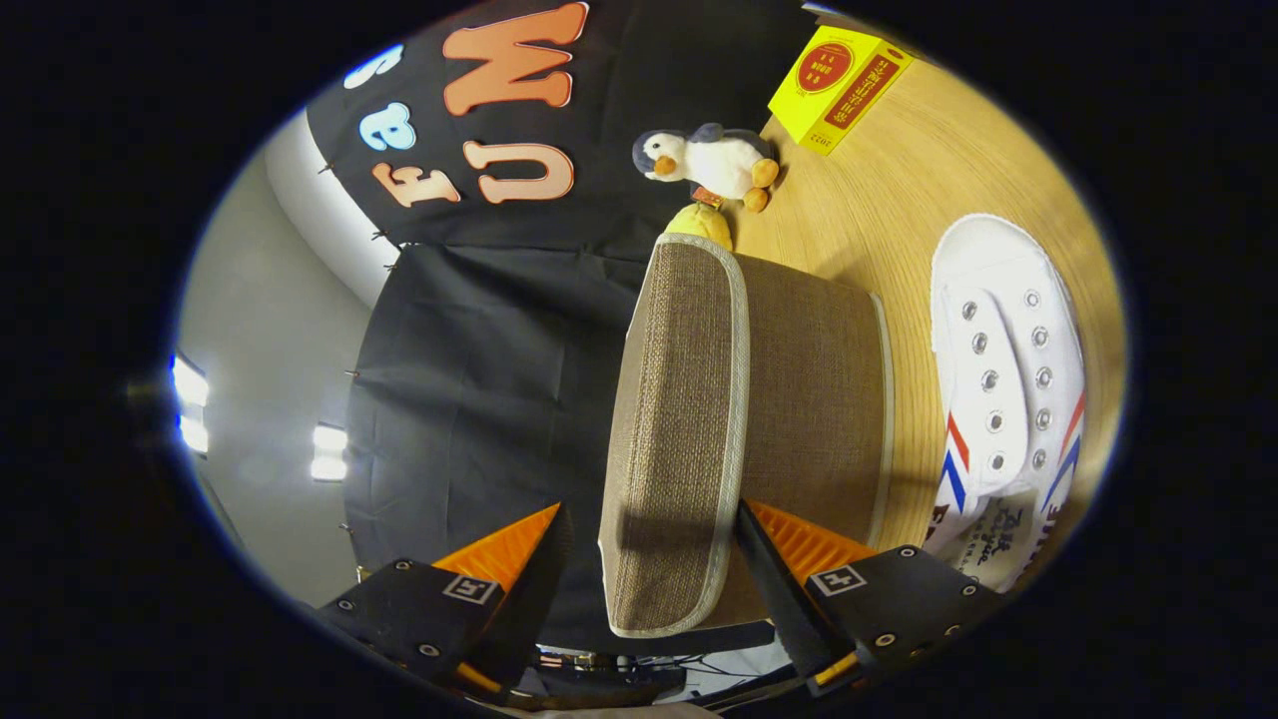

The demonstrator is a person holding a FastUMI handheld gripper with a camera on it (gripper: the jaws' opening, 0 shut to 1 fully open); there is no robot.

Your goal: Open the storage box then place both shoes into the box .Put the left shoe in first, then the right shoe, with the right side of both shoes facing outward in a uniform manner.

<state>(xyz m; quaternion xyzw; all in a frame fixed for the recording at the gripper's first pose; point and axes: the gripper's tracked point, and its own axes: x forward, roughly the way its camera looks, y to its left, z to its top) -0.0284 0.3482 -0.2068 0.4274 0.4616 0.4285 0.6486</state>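
The hand-held gripper (654, 559) is rolled on its side, its fingers (774, 589) spread partly apart with the lid (679, 429) of the box (814, 399) between them. Whether both fingers press on the lid is unclear; the one nearer the box appears to touch the lid's trimmed edge, the other stands slightly off it. The brown fabric box sits just ahead on the bench (899, 190). A white shoe (1008, 389) lies beside the box, on its far side from the lid. Beyond the box are a toy penguin (709, 160), a small yellow thing (701, 224) and a yellow carton (839, 85).
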